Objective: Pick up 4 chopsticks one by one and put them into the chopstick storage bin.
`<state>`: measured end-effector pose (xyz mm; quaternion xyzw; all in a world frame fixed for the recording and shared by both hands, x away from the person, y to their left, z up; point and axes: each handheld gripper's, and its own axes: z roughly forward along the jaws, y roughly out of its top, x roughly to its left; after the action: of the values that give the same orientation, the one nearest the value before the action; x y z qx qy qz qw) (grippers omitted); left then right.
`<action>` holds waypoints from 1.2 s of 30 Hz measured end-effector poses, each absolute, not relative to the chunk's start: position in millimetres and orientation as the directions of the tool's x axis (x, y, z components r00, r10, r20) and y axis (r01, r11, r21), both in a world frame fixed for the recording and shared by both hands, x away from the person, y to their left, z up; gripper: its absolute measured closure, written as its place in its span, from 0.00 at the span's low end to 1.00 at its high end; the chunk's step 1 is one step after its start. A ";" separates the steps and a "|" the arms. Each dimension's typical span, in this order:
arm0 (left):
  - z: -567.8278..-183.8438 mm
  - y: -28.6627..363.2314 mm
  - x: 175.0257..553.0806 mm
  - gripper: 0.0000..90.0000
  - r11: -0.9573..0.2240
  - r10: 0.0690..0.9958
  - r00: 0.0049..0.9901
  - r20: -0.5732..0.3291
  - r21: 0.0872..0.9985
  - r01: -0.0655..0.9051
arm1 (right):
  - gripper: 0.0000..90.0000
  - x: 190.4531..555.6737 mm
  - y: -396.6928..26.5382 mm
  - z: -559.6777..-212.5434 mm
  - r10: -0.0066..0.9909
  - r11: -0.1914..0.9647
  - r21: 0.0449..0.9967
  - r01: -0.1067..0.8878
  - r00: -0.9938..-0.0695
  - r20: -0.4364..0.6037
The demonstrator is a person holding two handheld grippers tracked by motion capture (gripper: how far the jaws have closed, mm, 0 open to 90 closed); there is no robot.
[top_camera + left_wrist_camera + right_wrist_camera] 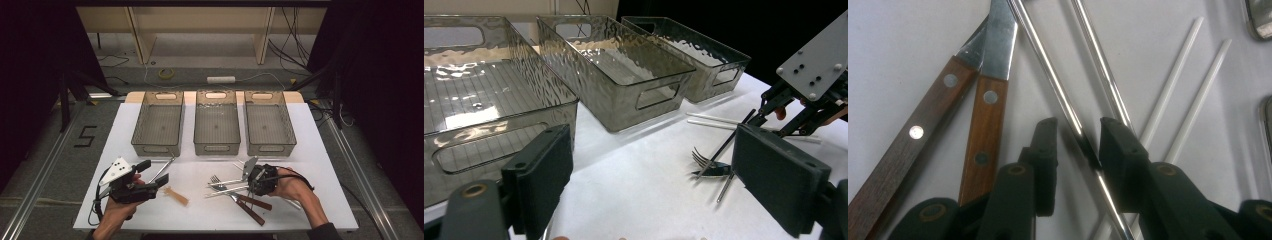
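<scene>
At the lower right of the high view the right gripper (248,172) reaches down into a loose heap of cutlery on the white table (310,150), and its own camera shows why it sits so low: the two black jaws straddle one thin metal chopstick (1058,95) that runs diagonally from the top of that frame down between the pads. The jaws stand narrow but a gap is visible on both sides of the rod, so they bracket it without pressing on it; the grip is not yet made. A second metal chopstick (1100,62) lies just to the right, crossing under the right pad, and two white chopsticks (1175,87) fan out beyond it, so the narrow stance looks chosen to single out one rod. Two wooden-handled knives (983,115) lie at the left of that frame, clear of the jaws. The left gripper (155,172) hovers wide open and empty at the lower left, apparently waiting. Through its jaws a fork (704,162) shows on the table. Three clear empty bins (216,125) stand side by side across the top of the table, likely one for each kind of utensil.
</scene>
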<state>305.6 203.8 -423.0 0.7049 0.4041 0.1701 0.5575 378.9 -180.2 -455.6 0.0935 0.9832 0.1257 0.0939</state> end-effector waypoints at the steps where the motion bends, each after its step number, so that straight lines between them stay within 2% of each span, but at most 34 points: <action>1: -422.9 203.8 305.5 0.18 -0.052 0.760 0.615 -0.210 0.924 0.380 | 0.79 378.9 -180.2 -455.6 0.207 0.951 0.265 0.160 -0.965 -0.161; 15: -423.2 203.1 305.1 0.19 -0.063 0.758 0.620 -0.203 0.923 0.379 | 0.90 374.3 -177.2 -456.5 0.091 0.972 0.230 0.046 -0.978 -0.189; 16: -423.2 203.1 305.1 0.19 -0.064 0.757 0.621 -0.202 0.923 0.379 | 0.94 371.2 -176.5 -457.0 0.055 0.974 0.224 0.009 -0.979 -0.199; 21: -423.2 202.8 304.8 0.19 -0.063 0.757 0.621 -0.202 0.924 0.377 | 0.95 369.5 -176.8 -456.3 0.006 0.976 0.216 -0.037 -0.981 -0.196; 28: -423.1 202.3 304.5 0.19 -0.068 0.758 0.622 -0.197 0.924 0.376 | 0.95 368.9 -179.7 -452.9 -0.001 0.972 0.230 -0.052 -0.976 -0.217; 36: -422.7 199.7 303.9 0.19 -0.098 0.756 0.631 -0.173 0.923 0.371 | 0.96 364.4 -182.4 -432.5 0.027 0.965 0.258 -0.037 -0.971 -0.239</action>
<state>303.9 199.7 -422.7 0.7196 0.3916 0.1768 0.5454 364.4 -182.4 -432.5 -0.0025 0.9839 0.1316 0.1211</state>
